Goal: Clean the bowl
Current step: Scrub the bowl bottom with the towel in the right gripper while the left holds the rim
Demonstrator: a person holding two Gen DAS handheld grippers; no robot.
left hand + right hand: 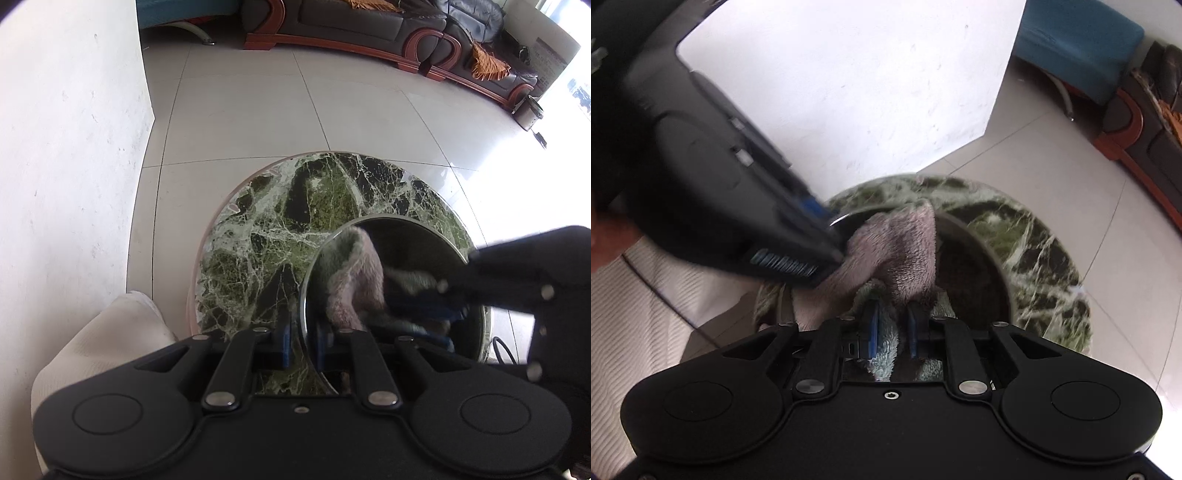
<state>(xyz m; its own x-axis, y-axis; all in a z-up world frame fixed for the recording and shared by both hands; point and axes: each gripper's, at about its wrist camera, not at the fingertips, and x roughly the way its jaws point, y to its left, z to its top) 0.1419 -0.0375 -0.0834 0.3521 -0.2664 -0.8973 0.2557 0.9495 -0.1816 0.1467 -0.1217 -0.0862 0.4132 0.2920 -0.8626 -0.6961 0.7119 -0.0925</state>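
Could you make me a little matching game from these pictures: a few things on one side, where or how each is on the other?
Things:
1. left gripper
2. right gripper
3. bowl
4. round table

States:
A. green veined marble top
B. clamped on the bowl's rim
C. shiny metal, cloth inside it
D. pinching the fuzzy cloth

Pairs: 1-B, 2-D, 3-C, 4-A

Cloth (351, 280) in bowl (413, 225), on table (266, 229).
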